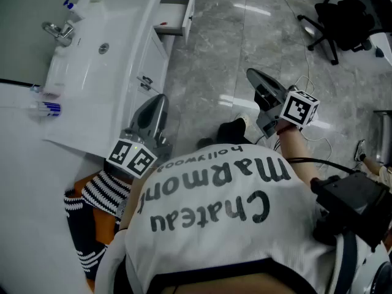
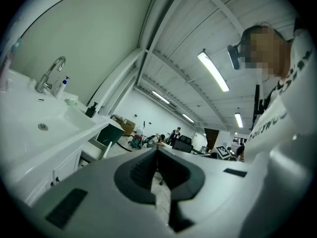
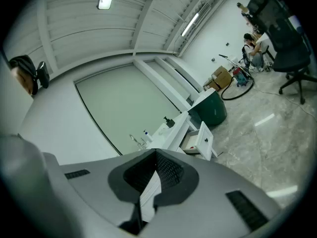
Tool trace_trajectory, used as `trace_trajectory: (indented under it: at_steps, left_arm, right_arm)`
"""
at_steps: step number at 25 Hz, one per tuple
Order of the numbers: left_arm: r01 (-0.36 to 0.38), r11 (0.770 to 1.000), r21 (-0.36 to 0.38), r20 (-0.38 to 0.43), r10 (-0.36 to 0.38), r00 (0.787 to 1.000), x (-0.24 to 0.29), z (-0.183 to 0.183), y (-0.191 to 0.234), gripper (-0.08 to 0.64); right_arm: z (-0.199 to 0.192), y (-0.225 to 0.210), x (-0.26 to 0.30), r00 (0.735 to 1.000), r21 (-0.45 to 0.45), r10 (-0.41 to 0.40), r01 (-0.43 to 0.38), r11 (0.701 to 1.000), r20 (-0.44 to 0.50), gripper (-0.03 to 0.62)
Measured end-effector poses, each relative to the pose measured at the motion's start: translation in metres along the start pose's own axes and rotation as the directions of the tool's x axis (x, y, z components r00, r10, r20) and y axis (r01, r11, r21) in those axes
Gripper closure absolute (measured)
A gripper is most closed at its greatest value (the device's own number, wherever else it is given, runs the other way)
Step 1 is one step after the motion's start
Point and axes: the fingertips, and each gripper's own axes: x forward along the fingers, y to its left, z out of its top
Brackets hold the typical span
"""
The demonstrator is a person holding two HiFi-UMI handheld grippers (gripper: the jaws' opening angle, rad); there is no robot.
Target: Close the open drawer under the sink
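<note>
The white drawer (image 1: 177, 14) stands pulled out from the vanity under the sink (image 1: 101, 48), at the top of the head view. It also shows in the left gripper view as the drawer (image 2: 96, 150) and in the right gripper view as the drawer (image 3: 200, 140), with a small knob on its front. My left gripper (image 1: 159, 100) hangs beside the cabinet front, well short of the drawer, jaws shut and empty (image 2: 157, 150). My right gripper (image 1: 252, 73) is out over the floor, to the right of the drawer, its jaws (image 3: 156, 152) also shut on nothing.
A faucet (image 2: 49, 76) and a soap bottle (image 2: 90, 109) stand on the counter. A green bin (image 3: 213, 110) sits past the vanity. Black office chairs (image 1: 343, 17) and a floor cable (image 1: 309, 72) are at the right. My shoe (image 1: 229, 130) rests on the marble floor.
</note>
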Motion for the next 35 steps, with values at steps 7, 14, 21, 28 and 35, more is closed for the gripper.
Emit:
trace_trajectory:
  at_steps: [7,14,21,28,35]
  left_arm:
    - [0.003,1.0,-0.006,0.004,-0.003,1.0,0.0,0.0,-0.002,0.551]
    - [-0.043,0.998,-0.047,0.032,0.044,0.999,-0.001,0.001,0.007,0.551]
    - [-0.069,0.997,-0.021,0.019,0.069,0.997,0.033,-0.002,-0.001,0.55]
    - [-0.079,0.997,0.025,0.008,0.078,0.997,0.124,0.003,-0.025,0.55]
    - [-0.116,0.993,-0.011,0.056,0.117,0.992,0.223,0.006,-0.036,0.55]
  right_arm:
    - [-0.001,-0.002,-0.003,1.0,-0.007,-0.016,0.016,1.0,-0.004,0.58]
    - [0.01,-0.01,0.0,1.0,0.042,0.027,-0.027,0.999,0.006,0.58]
    - [0.056,-0.039,0.008,0.998,-0.028,0.06,-0.059,0.998,0.027,0.58]
    - [0.107,-0.11,0.0,0.998,-0.064,0.032,-0.036,0.997,-0.062,0.58]
    - [0.176,-0.188,-0.005,0.995,-0.119,0.032,-0.043,0.992,-0.097,0.58]
